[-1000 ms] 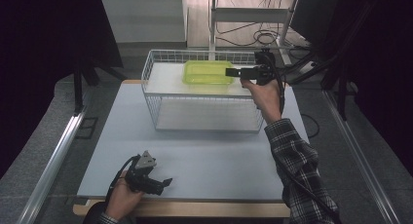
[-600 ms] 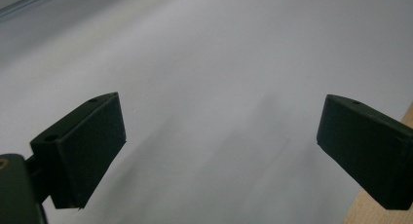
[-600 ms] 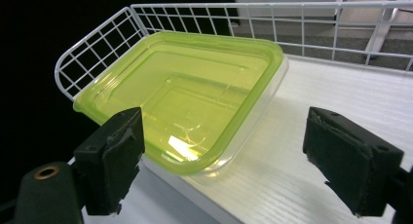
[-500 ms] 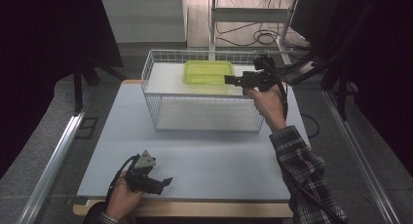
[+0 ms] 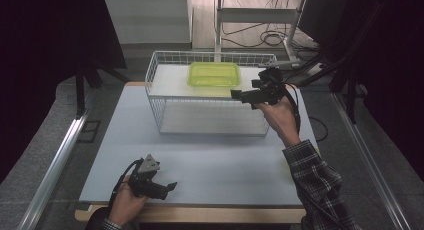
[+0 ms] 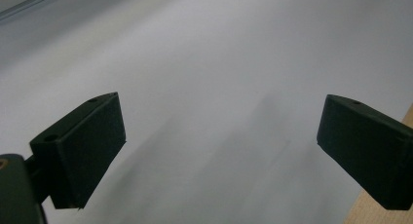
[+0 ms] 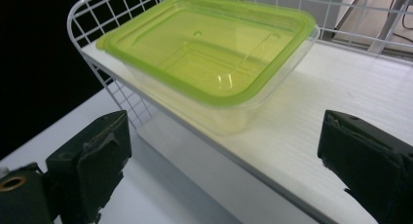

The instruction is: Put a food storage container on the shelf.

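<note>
The right gripper (image 5: 239,94) stands with its jaws wide apart and nothing between them; they have just been opening. In the right gripper view, both black jaws frame the green-lidded container (image 7: 209,53) from a short way off, with no pad touching it. The container sits on the white upper shelf (image 7: 311,117) of the wire basket (image 5: 165,65), near the back rail and towards the right end. It sits flat and upright with its lid seated all round. This placement reads as a finished set-down: the container rests on the shelf by itself, and the open jaws stand clear at the shelf's right edge.

The left gripper (image 5: 170,187) is also open. Its jaws are spread wide over bare table surface and hold nothing. The left hand (image 5: 127,202) rests it low at the near edge of the table, well apart from the basket, which suggests a parked position while the right hand (image 5: 277,117) works.

The table top (image 5: 225,160) is a pale grey sheet laid on a wooden board, whose edge shows along the near side. The basket stands at the far middle of the sheet. Beyond the table, cables lie on the floor by a white metal stand (image 5: 220,20). Dark screens close off both sides, and a metal rail (image 5: 55,160) runs along the left.
</note>
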{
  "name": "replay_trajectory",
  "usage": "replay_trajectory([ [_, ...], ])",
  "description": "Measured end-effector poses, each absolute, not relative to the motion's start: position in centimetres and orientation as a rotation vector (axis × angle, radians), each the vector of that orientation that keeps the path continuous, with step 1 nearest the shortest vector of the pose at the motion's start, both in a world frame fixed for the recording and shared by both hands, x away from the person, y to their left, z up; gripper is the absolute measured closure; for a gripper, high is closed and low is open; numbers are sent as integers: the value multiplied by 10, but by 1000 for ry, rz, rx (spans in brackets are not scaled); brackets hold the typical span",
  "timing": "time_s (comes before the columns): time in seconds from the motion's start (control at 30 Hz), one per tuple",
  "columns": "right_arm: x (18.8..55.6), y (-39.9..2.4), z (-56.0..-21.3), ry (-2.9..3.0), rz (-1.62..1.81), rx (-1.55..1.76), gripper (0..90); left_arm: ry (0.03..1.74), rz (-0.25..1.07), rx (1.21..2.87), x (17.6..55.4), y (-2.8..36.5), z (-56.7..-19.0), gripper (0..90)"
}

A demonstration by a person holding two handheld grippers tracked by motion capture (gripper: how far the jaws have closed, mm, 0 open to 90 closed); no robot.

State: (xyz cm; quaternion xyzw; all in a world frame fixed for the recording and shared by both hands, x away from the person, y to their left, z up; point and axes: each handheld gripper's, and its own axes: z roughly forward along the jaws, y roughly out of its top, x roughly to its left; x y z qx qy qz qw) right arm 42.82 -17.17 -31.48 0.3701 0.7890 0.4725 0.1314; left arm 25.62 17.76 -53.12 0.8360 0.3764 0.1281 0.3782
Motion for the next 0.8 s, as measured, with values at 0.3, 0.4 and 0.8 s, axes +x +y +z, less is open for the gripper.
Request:
replay_trajectory([
  [0.3, 412, -171, -324, 2319, 1319, 1012, 24, 958, 328, 2144, 256, 177, -531, 33],
  [0.4, 408, -171, -329, 2325, 1320, 1003, 23, 957, 328, 2144, 256, 177, -531, 32],
  [0.8, 392, -172, -354, 2339, 1296, 967, 3, 955, 325, 2144, 256, 177, -532, 32],
])
